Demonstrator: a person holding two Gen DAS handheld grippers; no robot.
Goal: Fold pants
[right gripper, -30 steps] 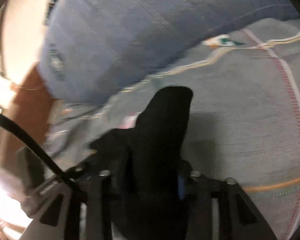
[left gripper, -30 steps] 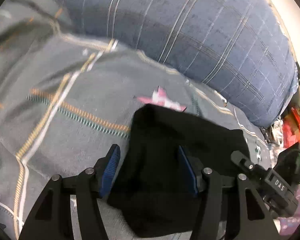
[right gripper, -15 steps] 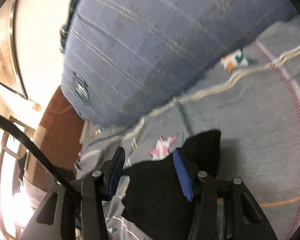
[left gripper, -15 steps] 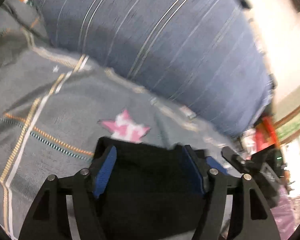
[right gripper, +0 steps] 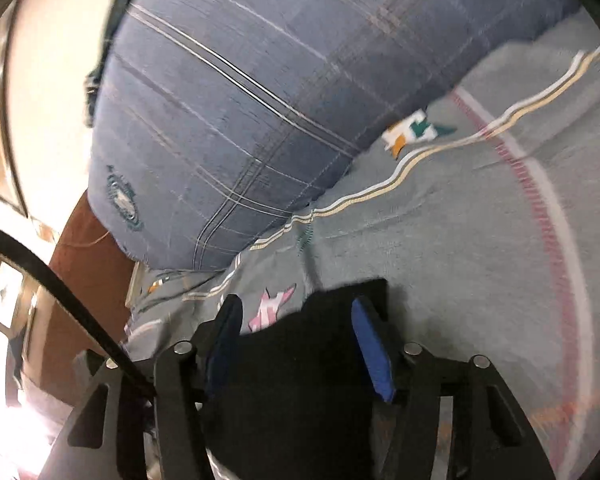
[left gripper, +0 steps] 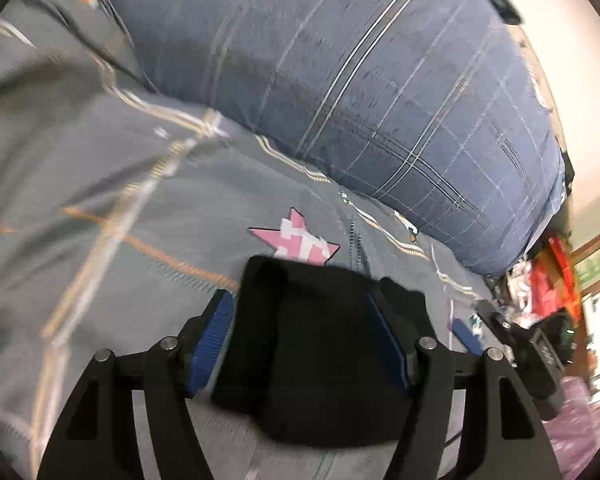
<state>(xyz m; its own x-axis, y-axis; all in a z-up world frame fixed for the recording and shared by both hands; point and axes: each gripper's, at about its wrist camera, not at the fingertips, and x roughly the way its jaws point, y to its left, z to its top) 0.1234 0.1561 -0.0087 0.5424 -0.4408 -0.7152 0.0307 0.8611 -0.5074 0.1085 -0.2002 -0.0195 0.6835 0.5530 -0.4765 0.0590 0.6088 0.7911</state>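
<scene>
The black pants point(left gripper: 320, 352) lie as a compact folded bundle on the grey patterned bedsheet point(left gripper: 100, 200). My left gripper point(left gripper: 300, 340) is open, its blue-padded fingers standing wide on either side of the bundle. The pants show in the right wrist view point(right gripper: 300, 380) too, below my right gripper point(right gripper: 296, 344), which is open with its fingers astride the cloth. The right gripper's body point(left gripper: 536, 360) shows at the right in the left wrist view.
A large blue plaid pillow point(left gripper: 380, 92) lies along the far side of the bed; it also fills the right wrist view point(right gripper: 240, 120). A pink star patch point(left gripper: 296, 240) on the sheet sits just beyond the pants. Red clutter point(left gripper: 552, 280) stands off the bed's right end.
My right gripper has opened and let go of the pants, which were pinched and lifted a second ago. The bundle now lies flat. Both cameras have shifted.
</scene>
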